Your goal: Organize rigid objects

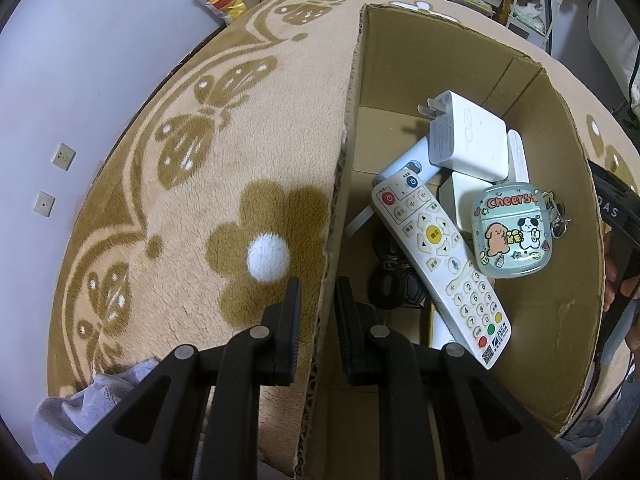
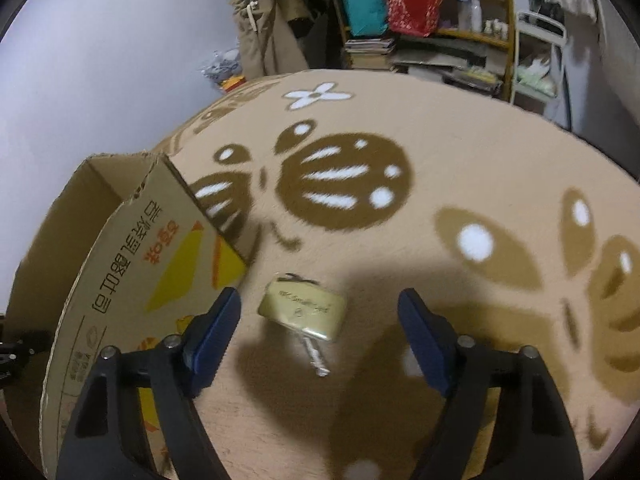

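- The left gripper (image 1: pixel 318 300) has its jaws on either side of the near wall of the cardboard box (image 1: pixel 568 320), almost closed on the thin card. It looks like it is holding the box steady, though whether the pads really press the card is hard to tell.
- The right gripper (image 2: pixel 320 312) has its jaws wide open and holds nothing.
- A small gold lock (image 2: pixel 302 312) lies flat on the blanket (image 2: pixel 460 152), between the open jaws and a bit ahead of them. A little silver key (image 2: pixel 316 356) sticks out of it toward the gripper.
- The lock is just beside the box's printed outer wall and seems to be the next thing to put away.
- To do this well, the right gripper should come down with one jaw on each long side of the lock, then close gently on the body, not on the thin key.
- The blanket is soft, so the jaws can press in a little to get under the edges.
- Already in the box are a white remote (image 1: pixel 440 264), a white charger (image 1: pixel 468 136), a little case with cartoon dogs (image 1: pixel 510 236) and some dark things underneath.
- The blanket is tan with brown butterflies and flowers.
- Behind it are a plain pale wall, a crowded shelf (image 2: pixel 460 32) and hanging clothes.
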`<state>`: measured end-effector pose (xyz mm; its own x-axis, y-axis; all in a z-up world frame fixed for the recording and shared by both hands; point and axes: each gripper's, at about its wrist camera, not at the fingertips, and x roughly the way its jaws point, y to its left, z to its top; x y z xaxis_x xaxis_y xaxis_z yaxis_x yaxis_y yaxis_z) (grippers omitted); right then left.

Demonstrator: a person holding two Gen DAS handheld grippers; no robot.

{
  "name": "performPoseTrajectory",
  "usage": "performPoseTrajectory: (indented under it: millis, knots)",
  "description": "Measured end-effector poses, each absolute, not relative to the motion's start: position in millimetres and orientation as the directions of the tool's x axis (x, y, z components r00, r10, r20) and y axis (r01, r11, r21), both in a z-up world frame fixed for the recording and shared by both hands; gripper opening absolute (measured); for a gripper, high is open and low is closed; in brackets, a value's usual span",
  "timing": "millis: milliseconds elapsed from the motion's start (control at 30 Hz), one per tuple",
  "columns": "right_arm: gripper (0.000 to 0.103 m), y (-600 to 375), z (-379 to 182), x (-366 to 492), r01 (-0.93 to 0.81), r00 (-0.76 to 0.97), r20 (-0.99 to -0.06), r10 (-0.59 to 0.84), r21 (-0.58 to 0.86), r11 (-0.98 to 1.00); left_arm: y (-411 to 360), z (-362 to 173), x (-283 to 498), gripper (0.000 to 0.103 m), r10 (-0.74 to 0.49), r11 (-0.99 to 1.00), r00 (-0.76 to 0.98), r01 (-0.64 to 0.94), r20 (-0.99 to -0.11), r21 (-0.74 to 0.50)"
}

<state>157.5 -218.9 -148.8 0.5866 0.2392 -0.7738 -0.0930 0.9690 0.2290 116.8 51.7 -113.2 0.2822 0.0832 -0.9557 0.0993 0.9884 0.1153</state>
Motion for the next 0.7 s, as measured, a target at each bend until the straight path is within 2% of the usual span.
performPoseTrajectory:
  millis: [33,200,633,700]
  knots:
    - [0.074,-217.5,-150.4,158.1,-0.102,0.584,-0.773,0.247,0.232,0.967,51.9,-113.6,116.8,0.016,0.084,0.988,0.282,0.1,-0.956,0.116]
    - [0.066,-210.7,-158.4,162.7,-0.122,0.562,-0.793,0.236,0.203,0.972,51.6,-113.2,116.7,0.016,0.083,0.988,0.283,0.101,-0.956,0.116]
    - [0.066,-199.4,-166.7,171.0,-0.109,0.543,-0.82,0.182,0.146,0.983,49.7,-114.2,118.1,0.015,0.102,0.985,0.282,0.102,-0.954,0.136]
    - [0.062,-193.3,-169.0,169.5,-0.114,0.549,-0.824,0.139,0.091,0.989,49.2,-114.9,118.2,0.015,0.107,0.985,0.282,0.103,-0.953,0.141]
